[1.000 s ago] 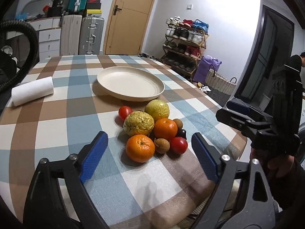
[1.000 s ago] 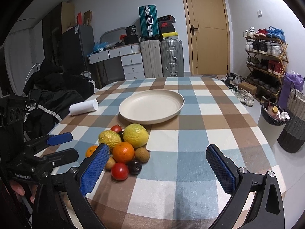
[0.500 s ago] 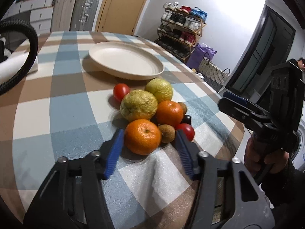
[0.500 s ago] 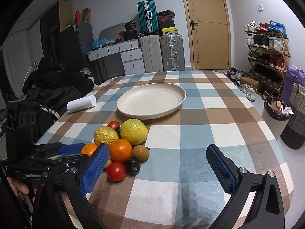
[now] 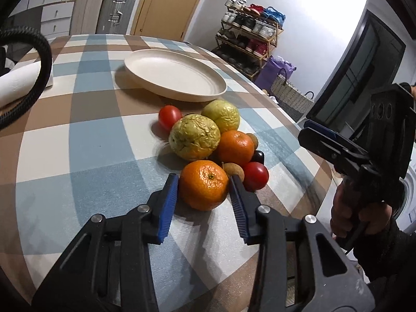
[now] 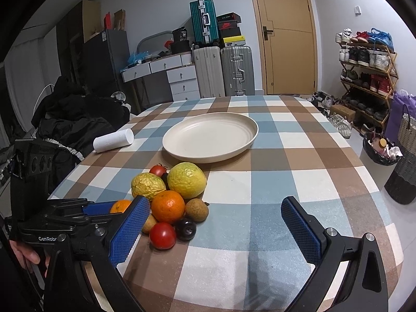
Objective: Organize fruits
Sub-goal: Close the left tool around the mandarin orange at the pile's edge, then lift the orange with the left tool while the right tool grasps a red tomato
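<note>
We see the left tool (image 5: 204, 186) low over the checked table (image 5: 85, 140), its two blue pads set against either side of the nearest orange (image 5: 204, 185), which sits on the cloth at the front of the fruit pile; the pads appear to touch the peel, though the fisheye view leaves us unsure how firmly they press. Behind that orange we see a second orange (image 5: 235, 147), two wrinkled yellow-green fruits (image 5: 194, 137) side by side, a tomato (image 5: 170, 117) on the far left of the pile, another tomato (image 5: 255, 176) on the right, a small brown fruit (image 5: 234, 171) wedged between the held orange and that tomato, and a dark plum-like fruit (image 6: 185, 229). All of them lie bunched together on the table, just short of the cream plate (image 6: 179, 153), which holds nothing. The right tool (image 6: 215, 230) hangs above the near edge of the table with its jaws spread wide and nothing between them, well to the right of the pile. A white roll (image 6: 113, 140) lies on the table's left side, apart from the plate.
</note>
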The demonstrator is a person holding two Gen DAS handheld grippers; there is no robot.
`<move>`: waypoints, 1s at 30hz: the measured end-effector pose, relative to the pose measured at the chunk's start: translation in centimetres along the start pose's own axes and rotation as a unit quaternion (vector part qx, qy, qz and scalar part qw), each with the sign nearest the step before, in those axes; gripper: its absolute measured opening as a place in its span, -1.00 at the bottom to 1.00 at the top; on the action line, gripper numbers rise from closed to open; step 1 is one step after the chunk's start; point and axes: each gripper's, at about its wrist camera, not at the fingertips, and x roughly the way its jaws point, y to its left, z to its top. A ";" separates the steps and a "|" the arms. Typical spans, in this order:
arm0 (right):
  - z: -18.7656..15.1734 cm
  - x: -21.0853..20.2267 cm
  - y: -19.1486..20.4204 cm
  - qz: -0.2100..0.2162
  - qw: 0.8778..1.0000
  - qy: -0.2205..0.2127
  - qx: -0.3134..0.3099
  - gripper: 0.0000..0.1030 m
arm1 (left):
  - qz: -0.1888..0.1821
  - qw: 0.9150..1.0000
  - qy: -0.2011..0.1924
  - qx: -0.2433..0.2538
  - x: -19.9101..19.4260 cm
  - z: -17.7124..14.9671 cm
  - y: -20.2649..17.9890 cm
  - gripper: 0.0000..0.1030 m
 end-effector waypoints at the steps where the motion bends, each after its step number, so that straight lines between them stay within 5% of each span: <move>1: 0.1 0.1 0.0 0.003 1.000 0.002 0.001 1.00 | -0.002 1.000 -0.002 -0.007 -0.1 0.0 0.2 -0.28; 16: 2.2 2.4 0.4 0.036 0.999 0.017 0.024 1.00 | -0.007 0.999 -0.030 -0.019 -2.8 0.0 2.0 -0.28; 30: -1.5 2.3 3.8 0.069 0.995 0.059 -0.043 0.99 | -0.013 0.999 -0.044 -0.026 -4.1 0.2 2.9 -0.28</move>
